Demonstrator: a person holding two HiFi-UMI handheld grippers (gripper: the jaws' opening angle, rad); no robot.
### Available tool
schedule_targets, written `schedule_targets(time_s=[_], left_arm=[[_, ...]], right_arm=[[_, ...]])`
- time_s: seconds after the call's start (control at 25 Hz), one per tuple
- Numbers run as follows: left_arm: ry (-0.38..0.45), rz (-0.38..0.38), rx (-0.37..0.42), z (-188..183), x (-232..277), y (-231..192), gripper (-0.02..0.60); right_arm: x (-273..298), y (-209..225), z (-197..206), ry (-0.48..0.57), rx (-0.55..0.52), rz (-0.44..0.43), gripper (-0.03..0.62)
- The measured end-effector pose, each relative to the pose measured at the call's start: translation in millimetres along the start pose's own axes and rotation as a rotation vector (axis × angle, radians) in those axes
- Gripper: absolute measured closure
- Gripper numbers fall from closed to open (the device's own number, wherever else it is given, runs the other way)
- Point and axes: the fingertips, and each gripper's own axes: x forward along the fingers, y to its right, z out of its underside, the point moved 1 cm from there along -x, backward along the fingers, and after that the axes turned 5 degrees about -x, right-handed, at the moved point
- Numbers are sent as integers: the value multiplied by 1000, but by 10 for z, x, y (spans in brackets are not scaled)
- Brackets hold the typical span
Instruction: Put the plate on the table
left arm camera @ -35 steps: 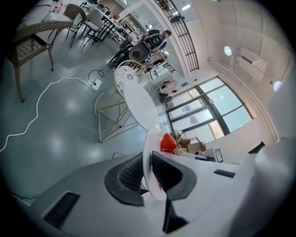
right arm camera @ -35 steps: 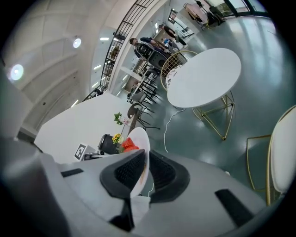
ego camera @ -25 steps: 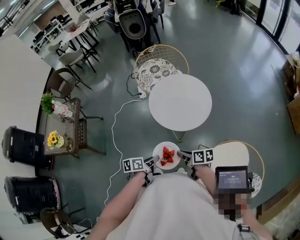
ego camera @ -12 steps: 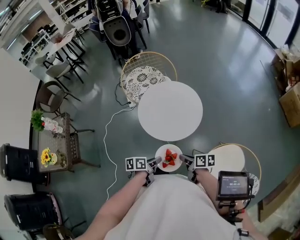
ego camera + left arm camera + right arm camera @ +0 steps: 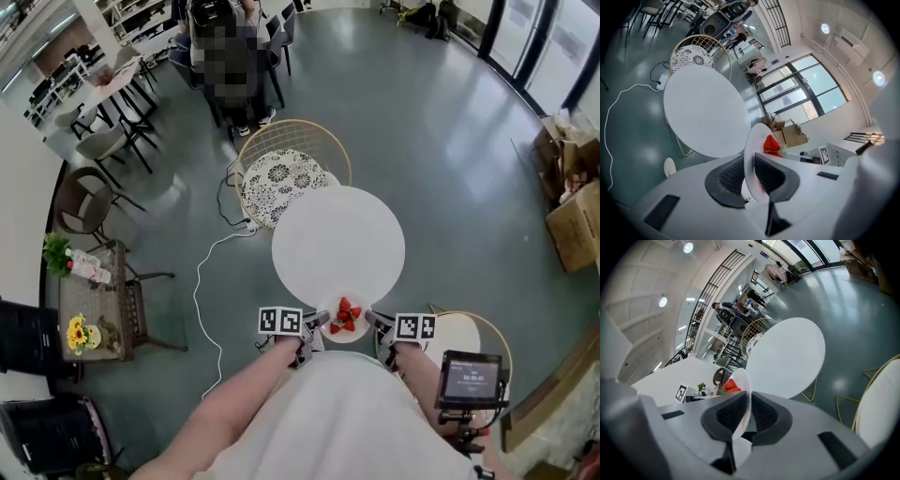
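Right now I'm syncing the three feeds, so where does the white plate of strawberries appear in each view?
Head view: the small round white plate of red strawberries sits bottom centre, between the left tool and the right tool.
Left gripper view: the plate is edge-on at lower centre, pinched in the jaws.
Right gripper view: the plate is edge-on, just left of centre, pinched in the jaws.
Shared landmark: the round white table, beyond the plate.

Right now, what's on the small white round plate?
Red strawberries lie on the small white round plate, which the left gripper and right gripper clamp by opposite rims. Their count is unclear; the fruit covers the plate's middle.
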Motion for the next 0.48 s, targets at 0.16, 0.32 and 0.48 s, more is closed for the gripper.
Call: schedule_targets(time_s=[0.16, 0.32, 0.48], left_arm=[[-10, -4, -5, -254, -38, -112, 547], [-14, -6, -9, -467, -108, -209, 548], [-15, -6, -12, -643, -195, -342, 548]], right_arm=[[224, -33, -160, -8, 4, 12, 571], [433, -87, -296, -11, 11, 20, 571], [640, -149, -372, -2, 19, 17, 571]])
